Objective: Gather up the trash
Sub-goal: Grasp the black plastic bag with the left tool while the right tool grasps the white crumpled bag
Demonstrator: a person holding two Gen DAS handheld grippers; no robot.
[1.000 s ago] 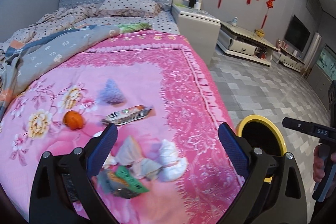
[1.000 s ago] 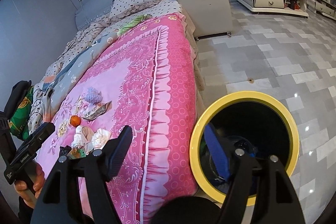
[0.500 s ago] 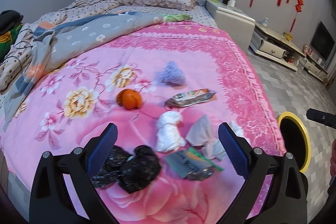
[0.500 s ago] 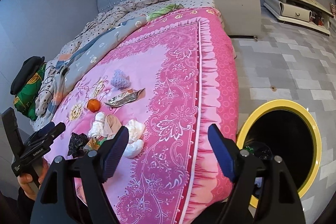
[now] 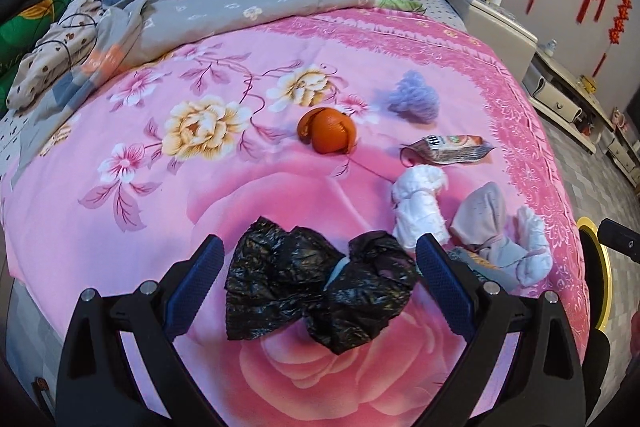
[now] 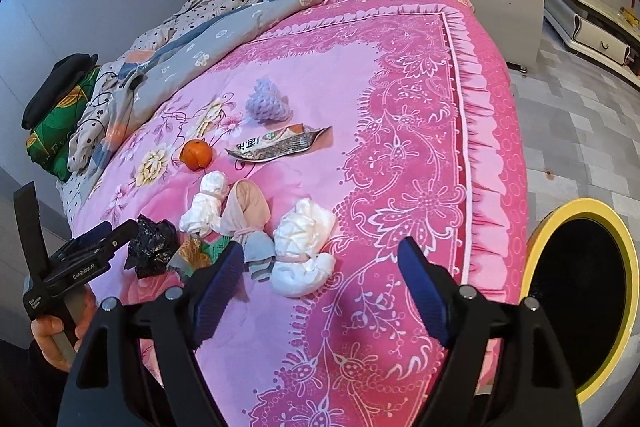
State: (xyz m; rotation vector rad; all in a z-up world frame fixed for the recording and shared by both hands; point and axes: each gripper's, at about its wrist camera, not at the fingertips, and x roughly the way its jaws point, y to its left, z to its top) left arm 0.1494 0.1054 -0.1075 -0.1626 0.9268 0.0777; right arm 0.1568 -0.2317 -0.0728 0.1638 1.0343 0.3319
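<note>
We've got our left gripper (image 5: pixel 318 281) hanging over a crumpled black plastic bag (image 5: pixel 316 283) on the pink bedspread (image 5: pixel 168 227), jaws wide, nothing gripped. Right gripper (image 6: pixel 322 277) spread wide too, empty, a knotted white wad (image 6: pixel 302 245) between its fingers; yellow-rimmed bin (image 6: pixel 630 291) on the floor.
</note>
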